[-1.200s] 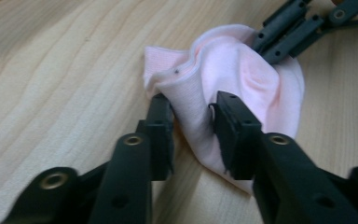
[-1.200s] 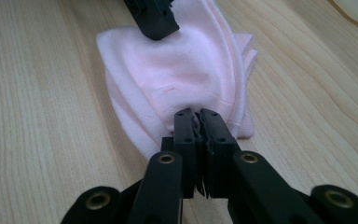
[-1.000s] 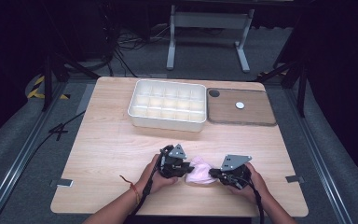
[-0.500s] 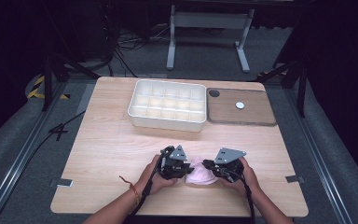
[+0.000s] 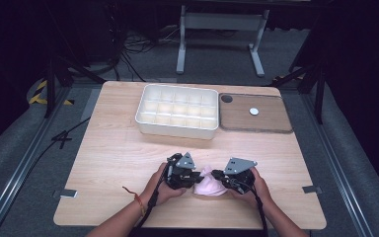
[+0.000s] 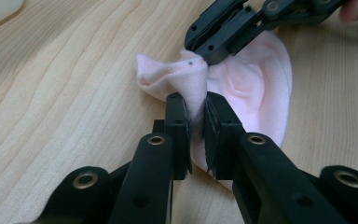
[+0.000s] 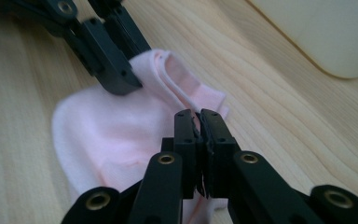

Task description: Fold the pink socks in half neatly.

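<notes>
A small pink sock-like cloth (image 5: 209,184) lies on the wooden table (image 5: 113,163) near its front edge, between my two grippers. My left gripper (image 5: 193,178) is shut on a raised fold of the cloth (image 6: 256,79), which shows squeezed between the pads at the left gripper's tips (image 6: 195,109). My right gripper (image 5: 220,178) is shut on the cloth's opposite edge, its tips (image 7: 198,119) closed over the thin pink fabric (image 7: 102,126). The two grippers face each other, tips only a short way apart.
A white tray (image 5: 177,129) with several compartments stands at the table's back middle. Right of it lies a brown board (image 5: 256,123) with a small white disc (image 5: 253,111) on it. Dark floor, cables and a metal stand surround the table.
My right gripper has shifted a little to the left, toward the left gripper, and the cloth between them is more bunched. The left gripper has stayed put.
</notes>
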A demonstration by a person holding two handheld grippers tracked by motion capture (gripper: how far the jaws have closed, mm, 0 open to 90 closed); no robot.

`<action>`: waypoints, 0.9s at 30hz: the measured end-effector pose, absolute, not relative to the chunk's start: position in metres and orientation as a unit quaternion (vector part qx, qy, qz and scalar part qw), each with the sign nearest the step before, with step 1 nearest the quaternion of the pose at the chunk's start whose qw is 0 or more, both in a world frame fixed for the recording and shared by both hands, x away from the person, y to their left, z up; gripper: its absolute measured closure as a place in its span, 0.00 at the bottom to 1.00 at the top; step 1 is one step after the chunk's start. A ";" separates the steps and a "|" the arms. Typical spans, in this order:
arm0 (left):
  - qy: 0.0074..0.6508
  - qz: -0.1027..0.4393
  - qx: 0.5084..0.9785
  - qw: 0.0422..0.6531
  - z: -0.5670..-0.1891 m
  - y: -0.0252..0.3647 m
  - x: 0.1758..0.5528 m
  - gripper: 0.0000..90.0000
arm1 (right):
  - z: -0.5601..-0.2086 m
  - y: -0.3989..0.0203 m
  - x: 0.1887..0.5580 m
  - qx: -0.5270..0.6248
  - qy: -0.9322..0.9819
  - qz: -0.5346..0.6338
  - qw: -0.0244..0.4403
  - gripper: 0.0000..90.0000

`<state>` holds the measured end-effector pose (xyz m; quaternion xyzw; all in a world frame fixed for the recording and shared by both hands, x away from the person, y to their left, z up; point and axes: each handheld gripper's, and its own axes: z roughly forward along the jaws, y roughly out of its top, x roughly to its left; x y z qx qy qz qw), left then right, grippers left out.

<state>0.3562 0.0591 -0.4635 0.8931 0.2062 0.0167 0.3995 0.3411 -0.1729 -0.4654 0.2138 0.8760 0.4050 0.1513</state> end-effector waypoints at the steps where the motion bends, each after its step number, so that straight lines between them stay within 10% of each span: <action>1: 0.207 0.018 0.893 0.399 -0.464 0.059 0.356 0.90 | -0.465 -0.172 0.340 0.211 0.875 0.409 0.149 0.97; 27: 0.200 0.040 0.895 0.396 -0.455 0.065 0.353 0.92 | -0.466 -0.170 0.336 0.201 0.884 0.396 0.150 0.97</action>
